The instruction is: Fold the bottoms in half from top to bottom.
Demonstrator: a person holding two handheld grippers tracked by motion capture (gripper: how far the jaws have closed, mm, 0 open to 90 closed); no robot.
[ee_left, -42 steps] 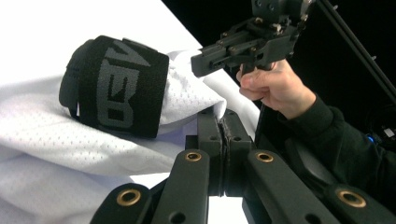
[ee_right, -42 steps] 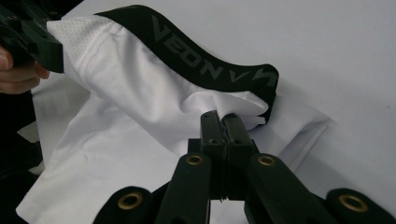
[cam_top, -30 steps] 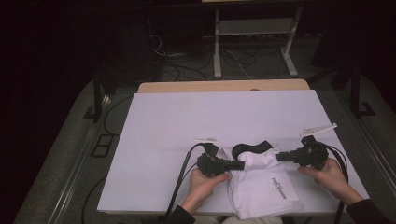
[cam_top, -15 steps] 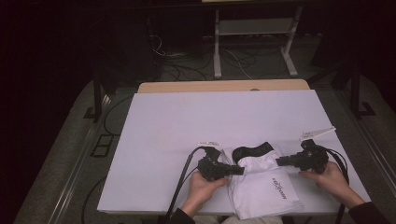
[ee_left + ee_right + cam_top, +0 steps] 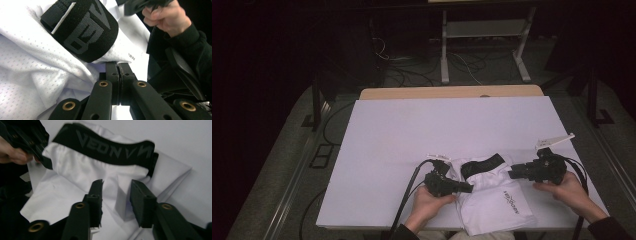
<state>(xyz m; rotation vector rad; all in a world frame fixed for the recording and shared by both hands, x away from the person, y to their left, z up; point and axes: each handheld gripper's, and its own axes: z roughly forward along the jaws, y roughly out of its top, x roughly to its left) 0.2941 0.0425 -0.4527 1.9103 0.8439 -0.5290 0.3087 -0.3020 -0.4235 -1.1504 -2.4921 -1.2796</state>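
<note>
A white garment with a black lettered waistband lies folded near the table's front edge. My left gripper comes in from the left, shut on the garment's left edge. In the left gripper view its jaws press together where the white mesh fabric folds over them, just below the waistband. My right gripper points at the garment from the right. Its jaws have just been opening and stand apart. A fold of white fabric lies loose between them, below the waistband.
A white sheet covers the table, and a wooden strip shows at its far edge. A metal stand and cables are on the dark floor beyond. A black cable trails from the left gripper over the front edge.
The right gripper's jaws have parted and let go of the fabric. The left gripper has slid slightly toward the front edge, still shut.
</note>
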